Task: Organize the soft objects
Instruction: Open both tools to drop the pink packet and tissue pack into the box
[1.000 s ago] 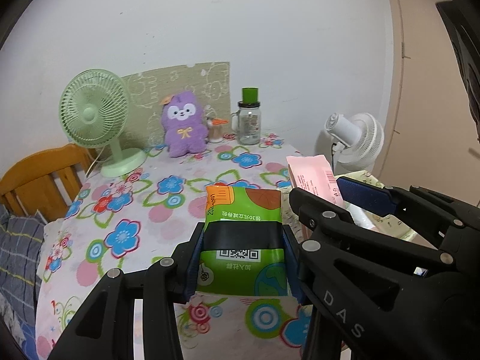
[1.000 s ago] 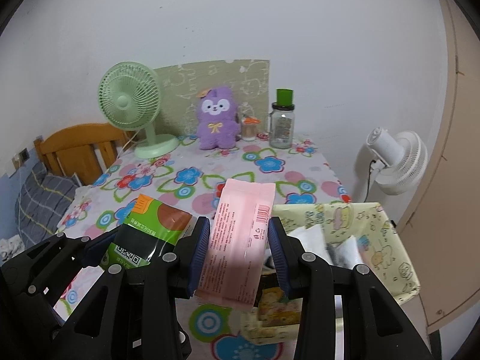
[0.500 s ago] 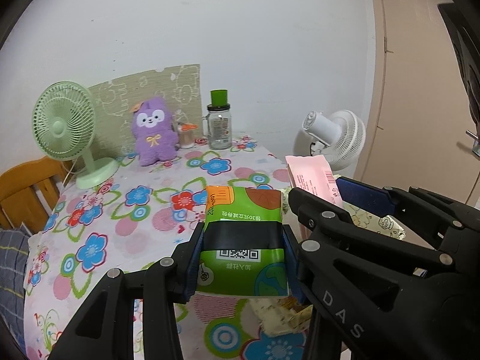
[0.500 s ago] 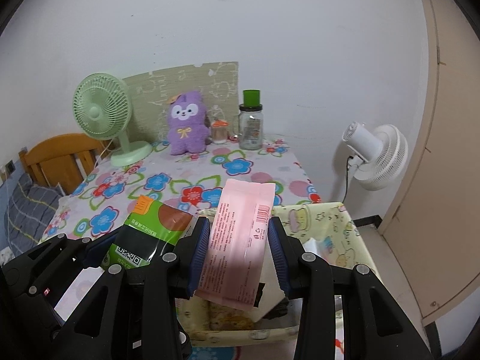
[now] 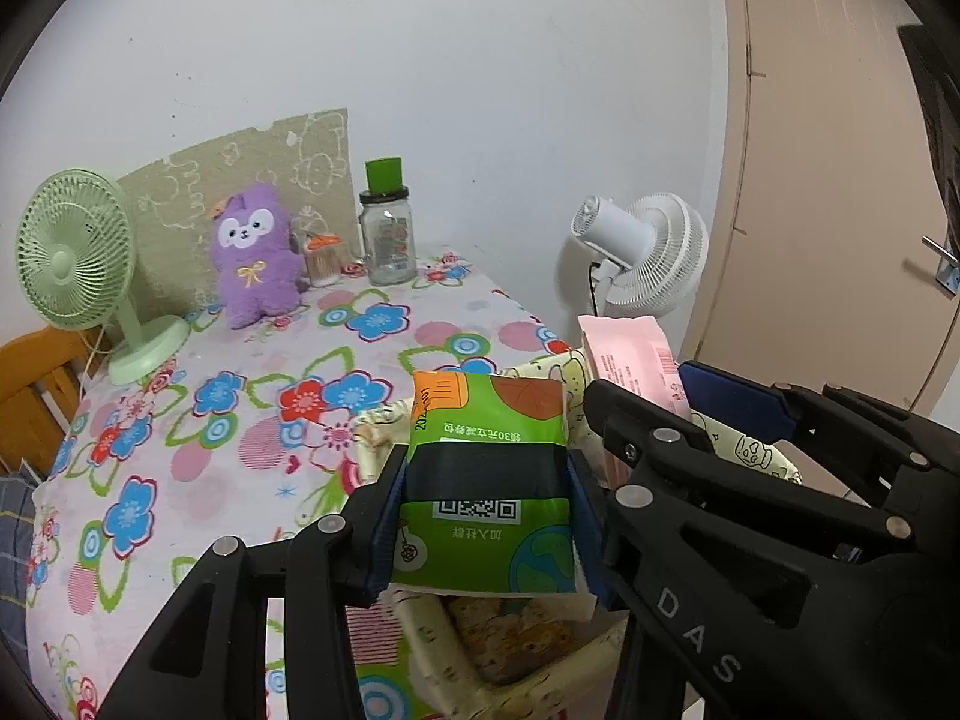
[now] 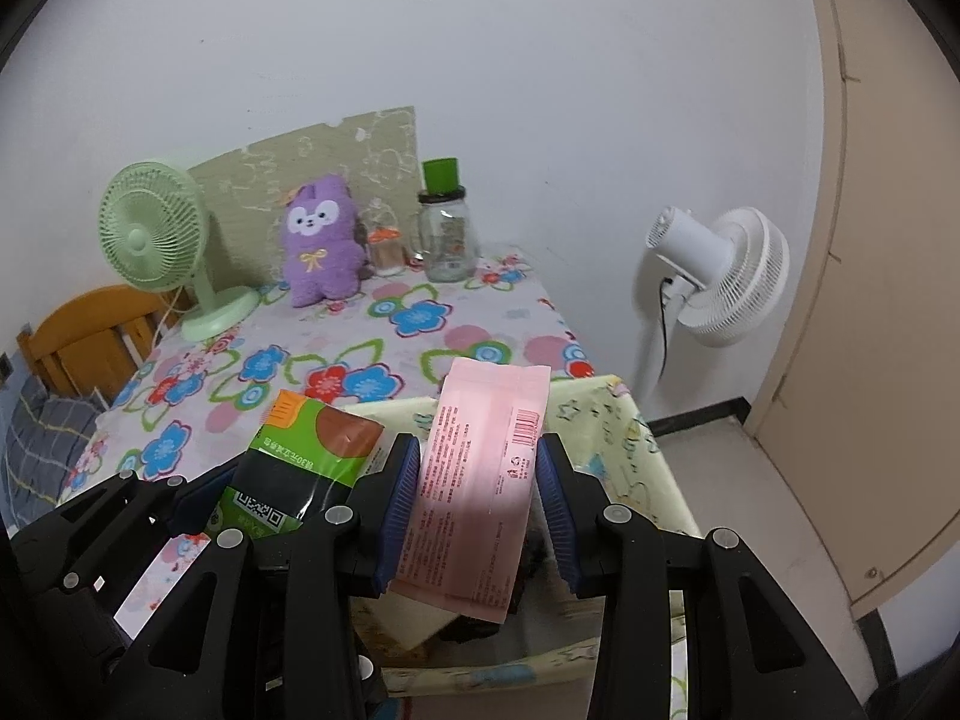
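My left gripper (image 5: 486, 516) holds a green tissue pack (image 5: 486, 480) by its sides, and its jaws are opening with the pads still against the pack. A pink wipes pack (image 6: 480, 480) stands upright in my right gripper (image 6: 477, 498), which is shut on it. Both packs hang over a pale yellow fabric bin (image 6: 624, 444) at the table's right edge, with soft items inside it. In the right wrist view the green pack (image 6: 300, 468) shows at the lower left. A purple plush toy (image 5: 255, 255) sits at the back of the table.
The flowered tablecloth (image 5: 240, 420) also carries a green desk fan (image 5: 78, 276), a small jar (image 5: 321, 258) and a green-capped bottle (image 5: 387, 240) along the wall. A white floor fan (image 6: 720, 276) stands right of the table. A wooden chair (image 6: 84, 336) is at the left.
Both grippers carried their packs to the right, from over the tablecloth to over the yellow bin. The grips look the same.
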Action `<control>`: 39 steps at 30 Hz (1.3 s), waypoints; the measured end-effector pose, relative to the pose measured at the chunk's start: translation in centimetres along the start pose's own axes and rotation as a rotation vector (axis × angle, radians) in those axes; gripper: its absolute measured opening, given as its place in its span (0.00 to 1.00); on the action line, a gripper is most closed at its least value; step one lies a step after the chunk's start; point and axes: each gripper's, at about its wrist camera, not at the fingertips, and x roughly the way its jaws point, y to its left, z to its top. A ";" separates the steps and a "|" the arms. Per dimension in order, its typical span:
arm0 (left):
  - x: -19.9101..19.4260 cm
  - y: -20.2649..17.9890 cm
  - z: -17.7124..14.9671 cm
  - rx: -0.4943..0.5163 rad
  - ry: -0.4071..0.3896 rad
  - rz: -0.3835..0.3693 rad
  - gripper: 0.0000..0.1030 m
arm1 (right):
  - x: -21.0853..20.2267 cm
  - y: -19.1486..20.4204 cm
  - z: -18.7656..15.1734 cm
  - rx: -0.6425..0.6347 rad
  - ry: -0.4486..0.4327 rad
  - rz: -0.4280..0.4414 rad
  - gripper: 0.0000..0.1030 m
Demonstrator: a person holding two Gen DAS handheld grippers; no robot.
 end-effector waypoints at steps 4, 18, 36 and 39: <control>0.9 -0.6 0.1 0.005 0.010 -0.005 0.51 | 0.7 -1.0 -0.1 0.015 0.013 -0.010 0.42; 2.3 -1.6 0.0 0.045 0.025 0.056 0.90 | 2.6 -2.4 -0.3 0.029 0.050 -0.006 0.42; -0.3 1.4 -0.5 -0.030 0.004 0.110 0.99 | 0.6 0.3 -0.4 0.004 0.001 0.026 0.82; -1.2 2.4 -0.7 -0.048 0.001 0.116 1.00 | -0.2 1.2 -0.4 -0.005 -0.012 0.030 0.84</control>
